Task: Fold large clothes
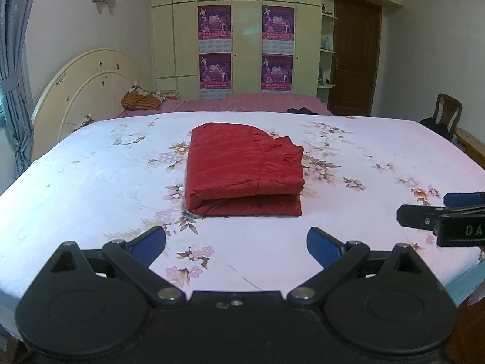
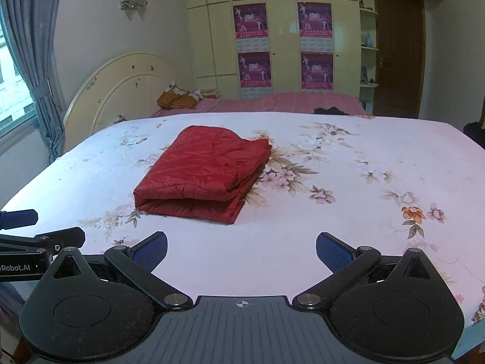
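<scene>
A red quilted jacket (image 1: 244, 168) lies folded into a neat rectangle in the middle of the floral white bedsheet (image 1: 91, 182); it also shows in the right wrist view (image 2: 203, 173). My left gripper (image 1: 236, 244) is open and empty, above the sheet just short of the jacket's near edge. My right gripper (image 2: 241, 251) is open and empty, near and to the right of the jacket. The right gripper's fingers (image 1: 424, 215) show at the right edge of the left wrist view, and the left gripper's fingers (image 2: 45, 239) at the left edge of the right wrist view.
A second bed with a pink cover (image 1: 251, 103) and a cream headboard (image 1: 81, 88) stands behind. Cream wardrobes with purple posters (image 1: 230, 45) line the back wall. A brown door (image 1: 354, 57) and a chair (image 1: 445, 115) are at the right, curtains (image 2: 30, 60) at the left.
</scene>
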`<action>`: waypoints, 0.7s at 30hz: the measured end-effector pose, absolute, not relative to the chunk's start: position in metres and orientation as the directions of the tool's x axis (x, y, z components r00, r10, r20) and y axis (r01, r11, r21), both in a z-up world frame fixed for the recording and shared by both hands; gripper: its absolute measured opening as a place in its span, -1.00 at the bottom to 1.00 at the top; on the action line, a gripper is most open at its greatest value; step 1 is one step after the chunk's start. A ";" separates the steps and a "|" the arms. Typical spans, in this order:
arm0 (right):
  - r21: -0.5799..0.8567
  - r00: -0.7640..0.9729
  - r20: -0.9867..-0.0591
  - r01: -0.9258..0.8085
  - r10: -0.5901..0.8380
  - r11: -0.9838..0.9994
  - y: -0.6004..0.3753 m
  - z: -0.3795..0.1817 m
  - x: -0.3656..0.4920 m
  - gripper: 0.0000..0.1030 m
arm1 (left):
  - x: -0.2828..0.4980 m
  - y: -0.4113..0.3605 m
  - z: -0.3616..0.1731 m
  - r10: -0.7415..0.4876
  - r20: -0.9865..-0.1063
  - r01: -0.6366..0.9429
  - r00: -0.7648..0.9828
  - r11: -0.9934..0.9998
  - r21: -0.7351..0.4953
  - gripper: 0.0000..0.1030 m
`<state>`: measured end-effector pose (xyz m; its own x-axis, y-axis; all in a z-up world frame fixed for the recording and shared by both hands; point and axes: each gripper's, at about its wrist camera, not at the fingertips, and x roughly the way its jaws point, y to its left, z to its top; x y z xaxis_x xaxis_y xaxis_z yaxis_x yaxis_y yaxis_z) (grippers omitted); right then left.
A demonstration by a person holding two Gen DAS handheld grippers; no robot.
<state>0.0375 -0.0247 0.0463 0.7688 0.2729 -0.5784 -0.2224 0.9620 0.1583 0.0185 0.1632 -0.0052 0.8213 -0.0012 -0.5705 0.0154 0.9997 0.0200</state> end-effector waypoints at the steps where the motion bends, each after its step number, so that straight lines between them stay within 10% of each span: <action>1: 0.158 0.768 -0.579 -0.222 0.272 0.962 -0.025 0.046 0.038 1.00 | 0.019 0.164 -0.005 -0.001 -0.571 0.014 0.821 1.000 0.020 0.93; 21: 0.163 0.771 -0.575 -0.220 0.274 0.962 -0.032 0.047 0.038 1.00 | 0.020 0.162 -0.004 -0.002 -0.571 0.020 0.821 0.999 0.026 0.93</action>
